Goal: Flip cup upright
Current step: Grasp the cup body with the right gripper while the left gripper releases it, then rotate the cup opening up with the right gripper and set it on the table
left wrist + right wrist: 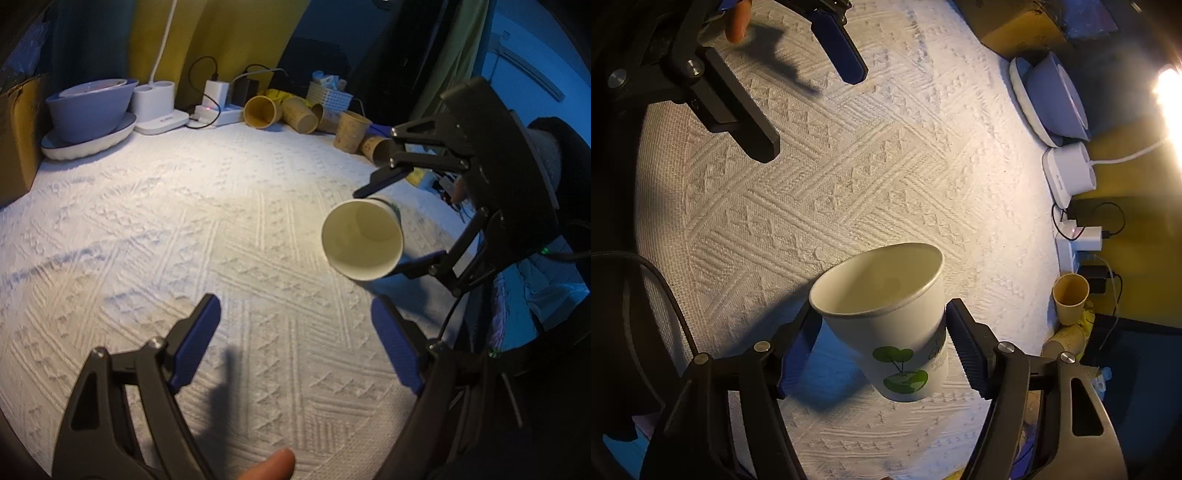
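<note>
White textured tablecloth (886, 155) on table, brown paper cups (303, 114) at 12 o'clock. Right hand-held gripper (882, 354) clamps white paper cup (890, 317), airborne, mouth tilted sideways. Left hand-held gripper (295, 339) wide, empty. Mid-flip; next: rotate base down, lower, release.

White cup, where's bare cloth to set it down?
Bare: the tablecloth between the left gripper, the white cup in the right gripper and the bowls. Crowded: far edge, brown cups, power strip.
</note>
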The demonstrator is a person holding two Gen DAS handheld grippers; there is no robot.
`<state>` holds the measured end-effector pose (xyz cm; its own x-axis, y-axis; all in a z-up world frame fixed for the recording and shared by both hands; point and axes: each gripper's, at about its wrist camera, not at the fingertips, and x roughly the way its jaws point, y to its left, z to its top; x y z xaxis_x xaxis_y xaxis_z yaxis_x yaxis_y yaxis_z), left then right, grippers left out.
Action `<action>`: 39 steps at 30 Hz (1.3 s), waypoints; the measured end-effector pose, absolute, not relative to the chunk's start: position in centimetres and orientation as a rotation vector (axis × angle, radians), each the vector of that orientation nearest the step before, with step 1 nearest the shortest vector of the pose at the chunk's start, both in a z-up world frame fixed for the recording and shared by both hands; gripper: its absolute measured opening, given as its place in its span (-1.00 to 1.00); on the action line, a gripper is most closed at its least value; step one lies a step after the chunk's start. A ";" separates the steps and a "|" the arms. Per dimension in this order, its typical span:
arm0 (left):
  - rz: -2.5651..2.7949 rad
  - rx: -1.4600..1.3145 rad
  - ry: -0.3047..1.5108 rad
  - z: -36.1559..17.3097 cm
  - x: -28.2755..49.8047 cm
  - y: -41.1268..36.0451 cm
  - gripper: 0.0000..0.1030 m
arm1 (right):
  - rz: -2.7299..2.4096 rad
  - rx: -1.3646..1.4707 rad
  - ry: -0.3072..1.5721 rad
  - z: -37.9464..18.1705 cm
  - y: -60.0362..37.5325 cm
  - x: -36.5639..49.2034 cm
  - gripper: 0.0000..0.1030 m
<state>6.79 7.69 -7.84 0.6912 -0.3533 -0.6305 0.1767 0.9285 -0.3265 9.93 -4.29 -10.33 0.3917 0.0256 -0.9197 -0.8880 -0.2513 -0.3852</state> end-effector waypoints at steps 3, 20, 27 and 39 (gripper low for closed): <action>-0.294 -0.248 0.754 -7.9 6.9 7.6 0.64 | 1.062 -1.553 0.781 -9.8 -4.5 9.5 0.40; -0.215 -0.231 0.737 -6.9 8.3 7.2 0.64 | 0.914 -0.685 0.711 -4.8 -8.7 12.2 0.40; -0.211 -0.206 0.726 -6.4 9.0 5.3 0.64 | 0.853 -0.292 0.700 -5.2 -11.7 12.7 0.40; -0.206 -0.212 0.734 -6.7 9.7 3.8 0.64 | 0.767 -0.071 0.750 -7.5 -15.0 12.4 0.40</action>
<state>9.69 3.83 -6.68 0.7244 -0.2586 -0.6390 0.1110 0.9586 -0.2621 12.36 -14.98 -7.50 0.4776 0.6037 -0.6383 -0.6520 0.7305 0.2031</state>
